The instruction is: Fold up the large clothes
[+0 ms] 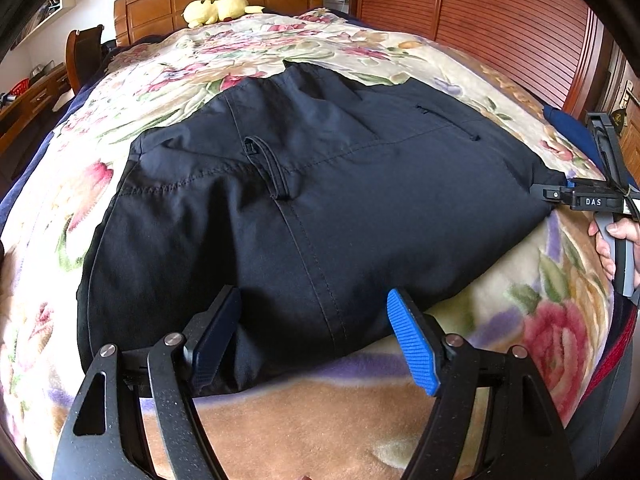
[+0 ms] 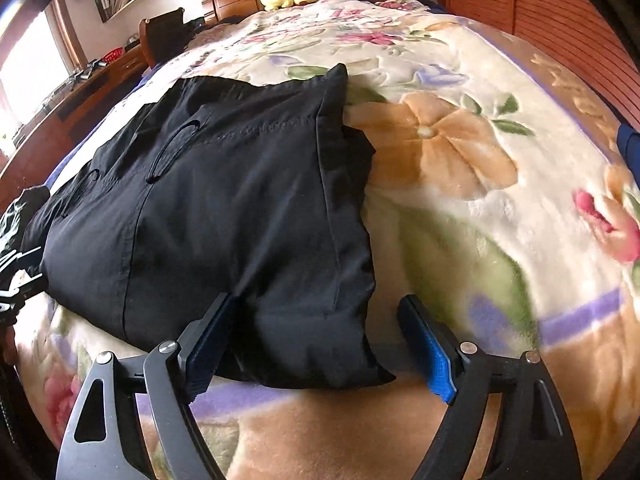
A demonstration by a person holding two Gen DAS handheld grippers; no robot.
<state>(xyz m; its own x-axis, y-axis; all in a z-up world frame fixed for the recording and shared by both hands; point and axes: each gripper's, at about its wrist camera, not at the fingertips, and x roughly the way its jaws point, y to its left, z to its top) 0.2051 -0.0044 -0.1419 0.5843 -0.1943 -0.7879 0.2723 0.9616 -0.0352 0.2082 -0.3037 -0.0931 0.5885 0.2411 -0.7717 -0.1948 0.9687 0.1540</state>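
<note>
two grippers, one dark garment, and you're lined up along its near edge. the black trousers (image 1: 304, 208) lie folded into a broad slab on the floral blanket (image 1: 500, 272), with the plush toy (image 1: 216, 8) far beyond them at the headboard. measured from the trousers: your left gripper (image 1: 316, 340) sits right at their near hem, jaws spread wide, one pad over the cloth and the blue pad (image 1: 412, 344) just off it over the blanket, nothing pinched. your right gripper (image 2: 320, 344) straddles the near corner on the other end, jaws also wide apart, cloth lying between the pads but not squeezed as far as i can see.

the slab's long axis runs side to side across your reach, so each hand owns its own end; the right one looks closer to a clean corner. i'd judge the next fold goes away from you, toward the plush toy, once both near corners are pinched.

writing: from the left wrist view the right gripper's body reads "das". no label on the trousers is legible.
</note>
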